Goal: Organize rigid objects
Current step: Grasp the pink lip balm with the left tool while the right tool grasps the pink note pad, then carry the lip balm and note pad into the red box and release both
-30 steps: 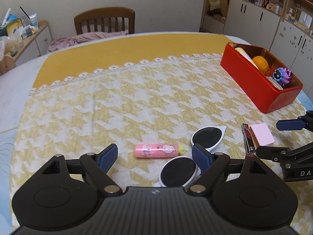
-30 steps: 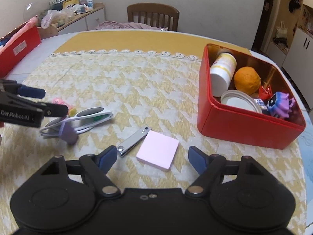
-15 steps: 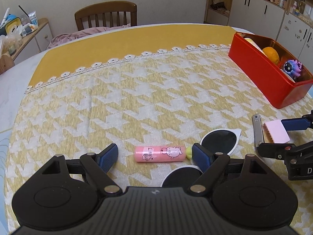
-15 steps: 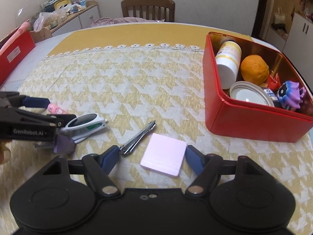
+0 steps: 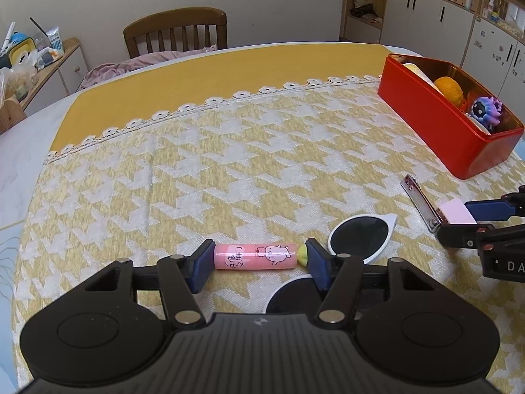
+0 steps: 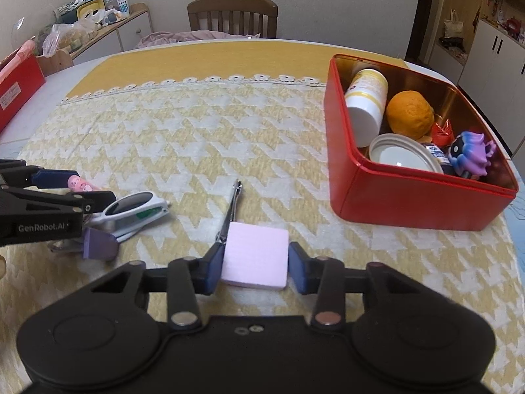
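Pink tube [image 5: 256, 256] lies crosswise on the surface [image 5: 229, 164] between the pads of the left claw [image 5: 256, 264], whose jaws are closing; both pads appear to meet the tube's ends. White sunglasses [image 5: 361, 234] lie just beside its right pad. Right claw [image 6: 254, 267] is also closing, around a pink pad [image 6: 254, 257]: the left finger touches its edge, the right one stands just off it. Nail clippers [image 6: 231, 210] lie against the pad's far left corner. Red tin [image 6: 410, 197] sits to the right, holding a bottle [image 6: 364, 106], an orange [image 6: 410, 115] and a purple toy [image 6: 471, 156].
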